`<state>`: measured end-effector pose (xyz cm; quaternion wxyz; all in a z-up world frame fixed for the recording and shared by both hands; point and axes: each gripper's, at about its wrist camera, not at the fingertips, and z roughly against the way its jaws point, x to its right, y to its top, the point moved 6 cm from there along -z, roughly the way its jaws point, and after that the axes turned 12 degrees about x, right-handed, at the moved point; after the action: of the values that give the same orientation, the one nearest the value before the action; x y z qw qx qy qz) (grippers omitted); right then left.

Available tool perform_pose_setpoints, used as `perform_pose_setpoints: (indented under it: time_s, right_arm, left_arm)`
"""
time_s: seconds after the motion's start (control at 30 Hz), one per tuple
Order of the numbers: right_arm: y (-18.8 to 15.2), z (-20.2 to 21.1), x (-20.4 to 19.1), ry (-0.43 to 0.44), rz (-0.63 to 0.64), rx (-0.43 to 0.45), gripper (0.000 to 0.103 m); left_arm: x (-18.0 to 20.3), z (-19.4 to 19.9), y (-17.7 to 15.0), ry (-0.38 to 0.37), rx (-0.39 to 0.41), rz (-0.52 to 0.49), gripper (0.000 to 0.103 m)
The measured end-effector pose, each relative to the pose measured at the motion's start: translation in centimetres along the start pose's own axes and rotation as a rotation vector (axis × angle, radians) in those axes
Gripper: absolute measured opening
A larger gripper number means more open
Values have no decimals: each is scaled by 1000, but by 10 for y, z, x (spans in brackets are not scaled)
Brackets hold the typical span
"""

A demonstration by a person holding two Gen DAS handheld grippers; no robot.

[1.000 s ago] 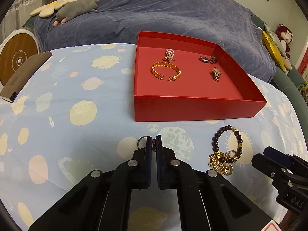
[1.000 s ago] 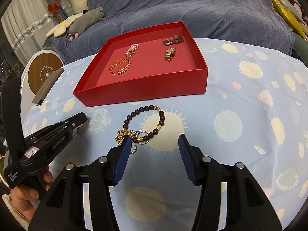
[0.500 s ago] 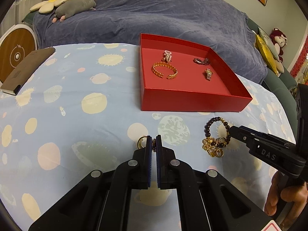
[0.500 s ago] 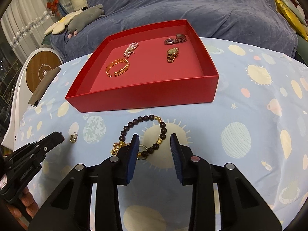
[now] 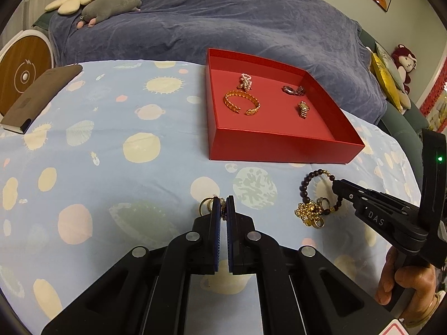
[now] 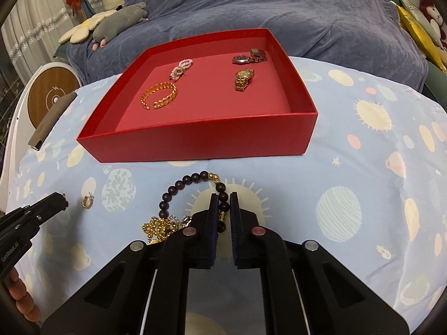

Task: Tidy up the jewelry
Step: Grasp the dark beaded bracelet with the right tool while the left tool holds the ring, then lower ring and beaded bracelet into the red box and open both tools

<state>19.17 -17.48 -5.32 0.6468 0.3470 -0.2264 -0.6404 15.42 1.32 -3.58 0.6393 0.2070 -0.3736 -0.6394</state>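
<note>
Closing since the earlier frame, right claw now pinches the dark bead bracelet just before the red tray front wall. Left claw stays clamped on a gold ring; open desk lies leftward.

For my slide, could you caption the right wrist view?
Right gripper pinches a beaded bracelet before the red tray.

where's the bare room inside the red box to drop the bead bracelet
The red box has a bare strip along its near wall, in front of the gold chain bangle and gold watch, plus a bare lane between those two. The back is crowded: pearl piece and dark watch lie there.
</note>
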Motion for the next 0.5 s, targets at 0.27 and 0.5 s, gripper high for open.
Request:
perform_pose_setpoints:
  time_s: [0.27,0.5]
  right_arm:
    - [32,49,-15,104,-10,103,7]
    - [44,76,-12,125,-23,153,7]
  left_arm:
    - [7,8,9,-12,23,7,2]
    - [24,14,20,-32,45,4,2]
